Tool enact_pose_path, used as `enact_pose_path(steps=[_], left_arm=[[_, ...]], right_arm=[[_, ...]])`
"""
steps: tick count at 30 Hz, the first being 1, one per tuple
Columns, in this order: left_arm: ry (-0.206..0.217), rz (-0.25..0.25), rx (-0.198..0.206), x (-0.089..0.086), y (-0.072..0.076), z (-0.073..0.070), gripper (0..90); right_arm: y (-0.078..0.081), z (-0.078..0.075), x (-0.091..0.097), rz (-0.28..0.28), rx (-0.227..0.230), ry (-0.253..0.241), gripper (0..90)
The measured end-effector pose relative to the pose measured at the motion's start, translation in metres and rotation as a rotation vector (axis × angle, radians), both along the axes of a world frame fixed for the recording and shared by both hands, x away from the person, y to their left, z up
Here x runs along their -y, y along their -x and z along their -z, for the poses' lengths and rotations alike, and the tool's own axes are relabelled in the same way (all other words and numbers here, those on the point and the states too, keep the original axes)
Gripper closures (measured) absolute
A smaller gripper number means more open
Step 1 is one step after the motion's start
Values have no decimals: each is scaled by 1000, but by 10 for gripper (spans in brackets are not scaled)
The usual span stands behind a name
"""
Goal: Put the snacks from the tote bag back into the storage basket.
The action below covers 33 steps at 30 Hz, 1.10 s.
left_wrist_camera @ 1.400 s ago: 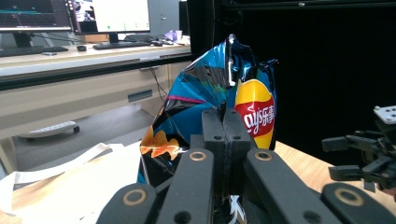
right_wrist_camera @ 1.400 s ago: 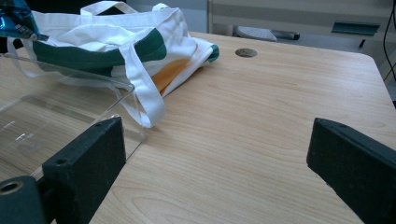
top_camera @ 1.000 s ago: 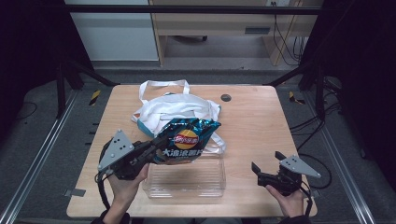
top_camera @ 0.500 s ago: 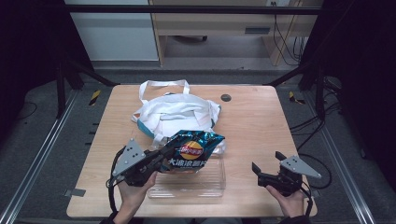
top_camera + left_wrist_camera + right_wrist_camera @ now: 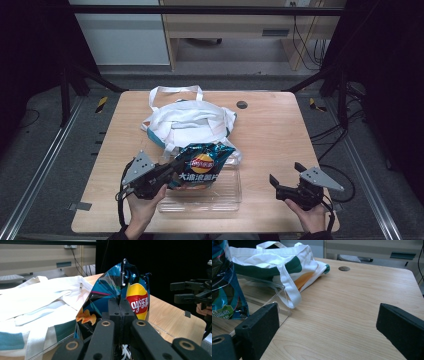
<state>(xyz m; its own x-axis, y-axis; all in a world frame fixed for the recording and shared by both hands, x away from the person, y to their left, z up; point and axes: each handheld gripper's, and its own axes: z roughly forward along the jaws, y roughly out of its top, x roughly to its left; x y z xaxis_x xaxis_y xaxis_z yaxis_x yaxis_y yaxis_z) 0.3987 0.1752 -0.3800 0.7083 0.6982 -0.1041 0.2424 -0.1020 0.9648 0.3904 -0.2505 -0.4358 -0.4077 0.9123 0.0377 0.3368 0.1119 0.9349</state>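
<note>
A blue crisp bag (image 5: pixel 202 167) hangs tilted over a clear plastic tray (image 5: pixel 220 202) at the table's front. My left gripper (image 5: pixel 170 172) is shut on the bag's left edge. In the left gripper view the jaws (image 5: pixel 120 312) are pressed together on the foil, and the bag (image 5: pixel 136 296) rises above them. My right gripper (image 5: pixel 286 175) is open at the front right, apart from the tray and holding nothing. Only bare table lies between its wide jaws (image 5: pixel 328 322). At the left of the right gripper view are the bag (image 5: pixel 224 290) and the tray's corner (image 5: pixel 280 288).
A white tote bag (image 5: pixel 187 122) with green trim lies crumpled behind the tray, its straps spread out (image 5: pixel 287 272). A small round hole (image 5: pixel 242 104) marks the table top at the back. The right half of the wooden table (image 5: pixel 280 135) is bare.
My left gripper has brought the crisp bag from above the tote toward the front edge and lower, over the clear tray. The right gripper has stayed put.
</note>
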Motion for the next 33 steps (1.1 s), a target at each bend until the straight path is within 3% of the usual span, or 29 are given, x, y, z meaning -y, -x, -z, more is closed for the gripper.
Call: enact_pose_path(steps=[22,33], left_arm=[[-26,-118,-68,-24,-7,14,900],[-34,-142,-92,-26,-12,17,900]], right_arm=[[0,0,-1,-1,-1,2,49],[0,0,0,0,-3,6,49]])
